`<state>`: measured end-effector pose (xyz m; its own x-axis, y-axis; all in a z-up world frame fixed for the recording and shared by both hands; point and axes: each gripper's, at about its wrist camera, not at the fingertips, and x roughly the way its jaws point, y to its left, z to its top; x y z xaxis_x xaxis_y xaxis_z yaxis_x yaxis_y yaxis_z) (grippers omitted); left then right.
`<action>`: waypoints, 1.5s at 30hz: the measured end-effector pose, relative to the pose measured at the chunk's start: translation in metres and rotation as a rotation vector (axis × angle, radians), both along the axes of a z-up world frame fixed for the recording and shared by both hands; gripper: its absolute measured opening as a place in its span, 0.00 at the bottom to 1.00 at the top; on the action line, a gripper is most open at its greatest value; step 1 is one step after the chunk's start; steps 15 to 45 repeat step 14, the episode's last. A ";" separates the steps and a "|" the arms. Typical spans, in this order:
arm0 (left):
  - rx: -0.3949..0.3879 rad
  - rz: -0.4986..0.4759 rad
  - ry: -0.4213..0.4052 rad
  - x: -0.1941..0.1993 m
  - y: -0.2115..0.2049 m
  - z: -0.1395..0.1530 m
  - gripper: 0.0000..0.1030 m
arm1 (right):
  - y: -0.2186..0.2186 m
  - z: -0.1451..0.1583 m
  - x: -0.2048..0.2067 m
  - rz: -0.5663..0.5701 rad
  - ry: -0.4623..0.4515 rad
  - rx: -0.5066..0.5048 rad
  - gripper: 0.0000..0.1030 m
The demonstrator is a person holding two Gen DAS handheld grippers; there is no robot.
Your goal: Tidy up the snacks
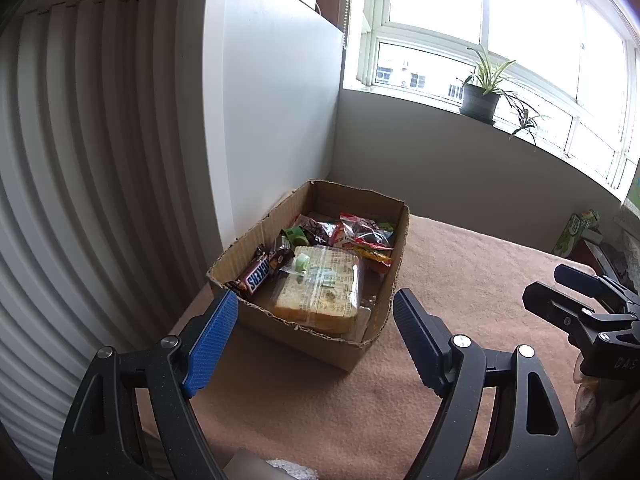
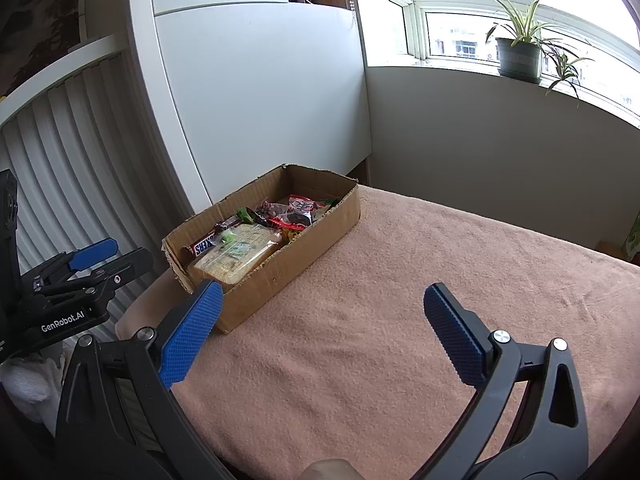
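A cardboard box point(image 1: 386, 276) point(image 2: 280, 276) stands on a pink-brown blanket at the left, near the wall. It holds a Snickers bar point(image 1: 256, 276) point(image 2: 203, 245), a wrapped loaf of sliced bread point(image 1: 320, 292) point(image 2: 236, 258) and several small snack bags point(image 1: 360, 232) point(image 2: 298, 210). My left gripper point(image 1: 316, 304) is open and empty, just in front of the box. My right gripper point(image 2: 322, 296) is open and empty, above the blanket to the right of the box's near corner. Each gripper also shows in the other's view: the right point(image 1: 560, 284), the left point(image 2: 116, 252).
The blanket point(image 2: 400, 300) covers a flat surface that runs right from the box. A white cabinet point(image 2: 260, 92) and a ribbed white panel point(image 1: 80, 160) stand behind and left of it. A potted plant point(image 1: 482, 98) sits on the window sill. Green packaging point(image 1: 576, 228) lies at the far right.
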<state>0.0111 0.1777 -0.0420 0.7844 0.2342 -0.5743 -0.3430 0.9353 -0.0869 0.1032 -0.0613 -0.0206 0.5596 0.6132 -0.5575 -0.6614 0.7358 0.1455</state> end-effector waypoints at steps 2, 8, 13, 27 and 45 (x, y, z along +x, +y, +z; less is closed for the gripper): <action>0.003 0.000 0.001 0.000 0.000 -0.001 0.78 | 0.001 -0.001 -0.001 -0.001 -0.001 -0.005 0.99; 0.003 0.002 0.006 0.000 -0.001 -0.002 0.78 | -0.001 -0.004 -0.001 -0.003 0.009 -0.003 0.99; 0.011 0.007 0.000 -0.001 -0.002 -0.004 0.78 | -0.003 -0.006 0.000 -0.011 0.017 0.001 0.99; 0.010 0.006 0.002 -0.001 -0.002 -0.004 0.78 | -0.004 -0.006 0.001 -0.014 0.019 0.001 0.99; 0.010 0.006 0.002 -0.001 -0.002 -0.004 0.78 | -0.004 -0.006 0.001 -0.014 0.019 0.001 0.99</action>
